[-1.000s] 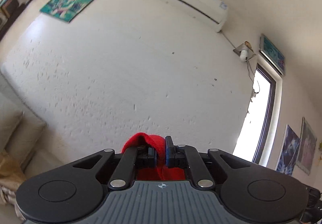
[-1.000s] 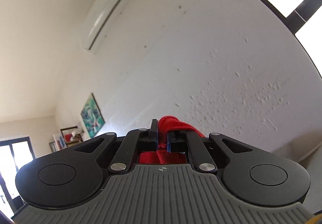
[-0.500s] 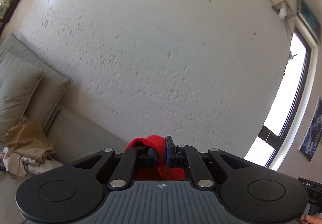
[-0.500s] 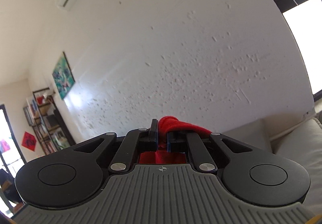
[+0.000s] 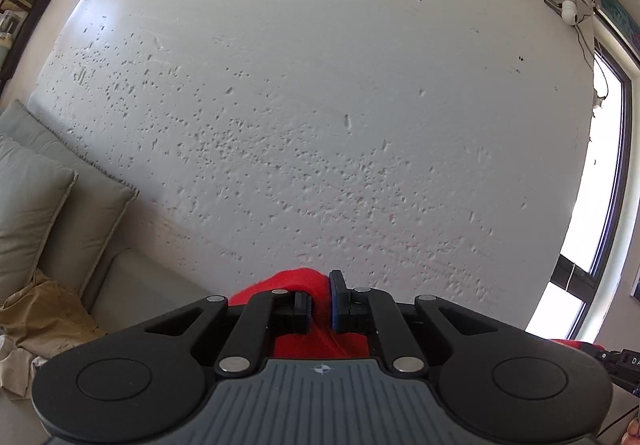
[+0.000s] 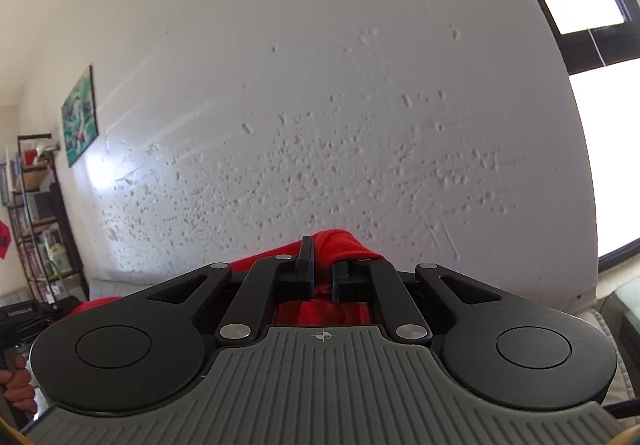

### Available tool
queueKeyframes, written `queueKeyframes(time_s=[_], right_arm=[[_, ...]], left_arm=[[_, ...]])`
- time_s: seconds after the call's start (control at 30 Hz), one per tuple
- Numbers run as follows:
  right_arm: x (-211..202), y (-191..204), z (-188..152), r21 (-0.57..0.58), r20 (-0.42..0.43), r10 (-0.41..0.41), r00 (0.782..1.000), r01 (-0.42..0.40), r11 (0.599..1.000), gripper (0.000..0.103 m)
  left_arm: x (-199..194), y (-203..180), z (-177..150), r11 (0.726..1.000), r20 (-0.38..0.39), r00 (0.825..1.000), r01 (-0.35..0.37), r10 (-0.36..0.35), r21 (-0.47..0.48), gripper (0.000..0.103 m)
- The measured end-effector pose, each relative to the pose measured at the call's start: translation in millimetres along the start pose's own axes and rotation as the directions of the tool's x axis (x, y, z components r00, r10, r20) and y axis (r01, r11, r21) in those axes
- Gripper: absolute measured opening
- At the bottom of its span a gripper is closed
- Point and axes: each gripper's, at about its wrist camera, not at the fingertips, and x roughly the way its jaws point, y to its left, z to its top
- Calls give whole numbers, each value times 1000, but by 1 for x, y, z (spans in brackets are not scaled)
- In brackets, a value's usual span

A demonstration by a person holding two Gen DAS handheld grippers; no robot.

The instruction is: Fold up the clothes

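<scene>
We see the left hand-held gripper clamped on a fold of red cloth, pointing at a pitted white wall. Grey sofa cushions and crumpled tan fabric sit lower left, a window at right

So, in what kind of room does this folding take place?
Most likely a home living room: a grey sofa with cushions stands against the white wall, a painting hangs there, and a loaded bookshelf is beside it.
</scene>
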Motion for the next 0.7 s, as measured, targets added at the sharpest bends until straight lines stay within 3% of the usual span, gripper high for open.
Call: queueKeyframes(time_s=[0.1, 0.17, 0.23, 0.3, 0.4, 0.47, 0.53, 0.7], right_arm=[[4, -28, -70, 40, -156, -15, 988, 22, 999, 7], [16, -48, -131, 72, -283, -36, 958, 59, 996, 8], [26, -71, -201, 119, -408, -55, 911, 113, 986, 8], [29, -89, -268, 168, -496, -64, 866, 168, 971, 8], [21, -102, -349, 199, -581, -75, 810, 232, 952, 8], [8, -105, -379, 213, -607, -72, 791, 250, 945, 8], [-4, -109, -401, 233, -625, -68, 777, 268, 935, 8], [-34, -108, -403, 258, -591, -72, 803, 273, 927, 8]], left_arm=[[-5, 22, -68, 998, -89, 994, -57, 58, 11, 8], [-8, 43, -124, 993, -194, 975, -114, 111, -3, 8], [-11, 69, -176, 981, -300, 939, -190, 169, -44, 7], [-16, 101, -231, 952, -406, 885, -290, 228, -97, 7], [-32, 136, -281, 899, -512, 811, -410, 284, -151, 6], [-46, 149, -294, 879, -532, 795, -441, 291, -179, 6], [-56, 151, -294, 880, -525, 797, -442, 298, -172, 6], [-77, 142, -278, 899, -500, 813, -415, 297, -142, 6]])
